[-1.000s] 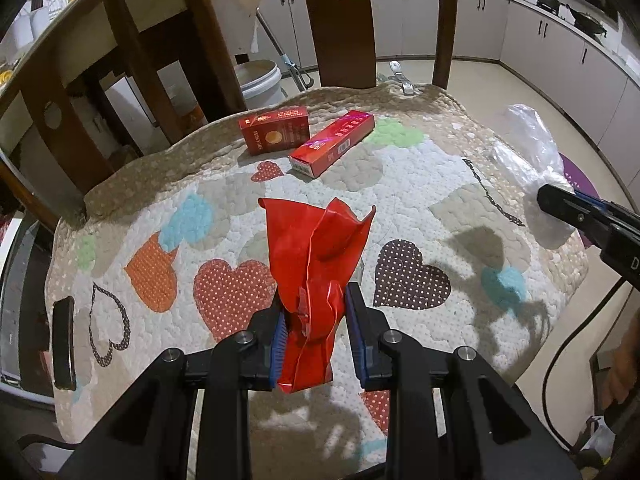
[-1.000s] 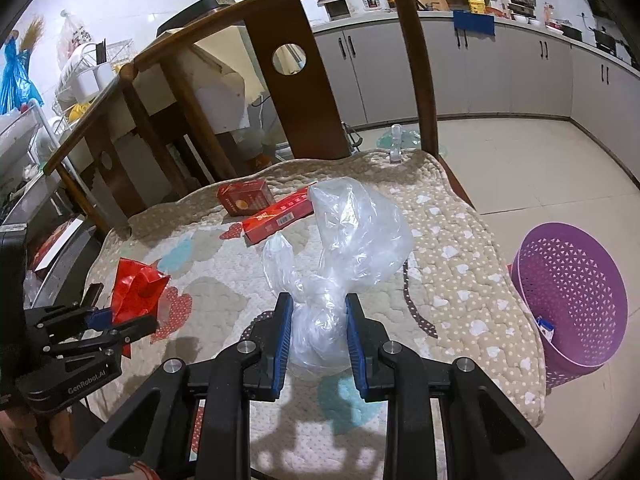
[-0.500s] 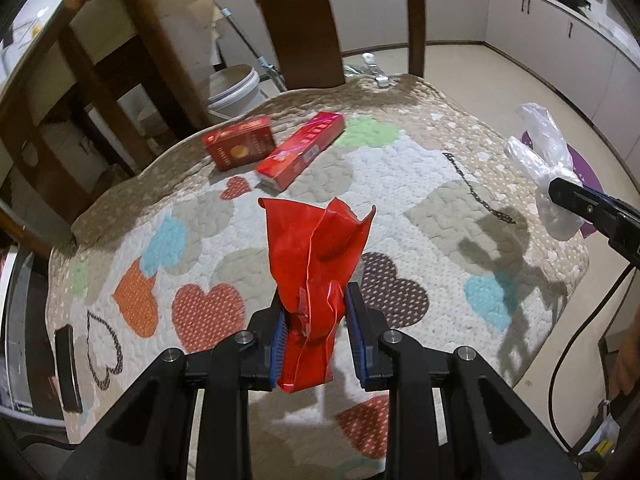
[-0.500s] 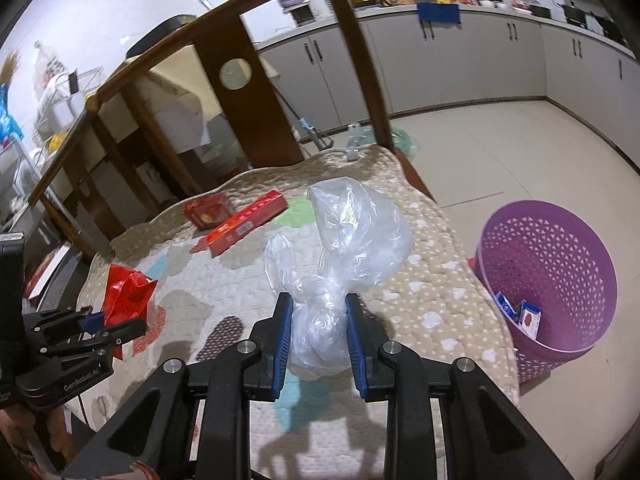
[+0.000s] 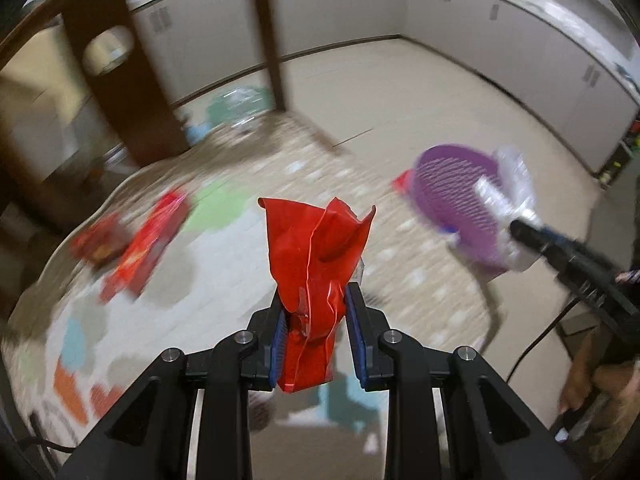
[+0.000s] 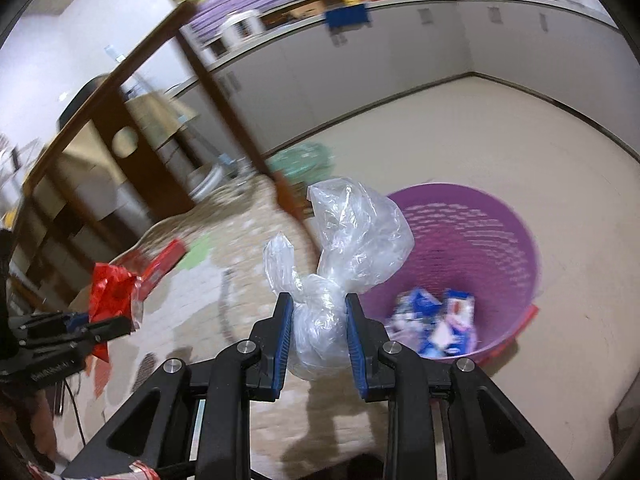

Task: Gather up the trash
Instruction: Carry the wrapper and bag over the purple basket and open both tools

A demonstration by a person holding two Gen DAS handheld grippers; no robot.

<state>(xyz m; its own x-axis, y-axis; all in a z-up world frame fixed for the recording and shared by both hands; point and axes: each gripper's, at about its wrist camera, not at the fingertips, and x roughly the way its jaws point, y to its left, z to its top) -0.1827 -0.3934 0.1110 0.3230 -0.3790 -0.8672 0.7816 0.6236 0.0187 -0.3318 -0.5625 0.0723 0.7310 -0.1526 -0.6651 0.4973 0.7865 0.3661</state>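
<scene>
Left gripper (image 5: 316,336) jaws clenched on crumpled red wrapper (image 5: 316,248) — right gripper (image 6: 316,340) jaws clenched on clear plastic bag (image 6: 352,240), purple basket (image 6: 496,216) just beyond.

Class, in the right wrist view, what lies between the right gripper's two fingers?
A knotted clear plastic bag, pinched between the right gripper fingers; the right wrist view shows it.

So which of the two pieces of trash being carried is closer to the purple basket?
The clear plastic bag in the right tongs; it hangs by the purple basket, unlike the red wrapper.
</scene>
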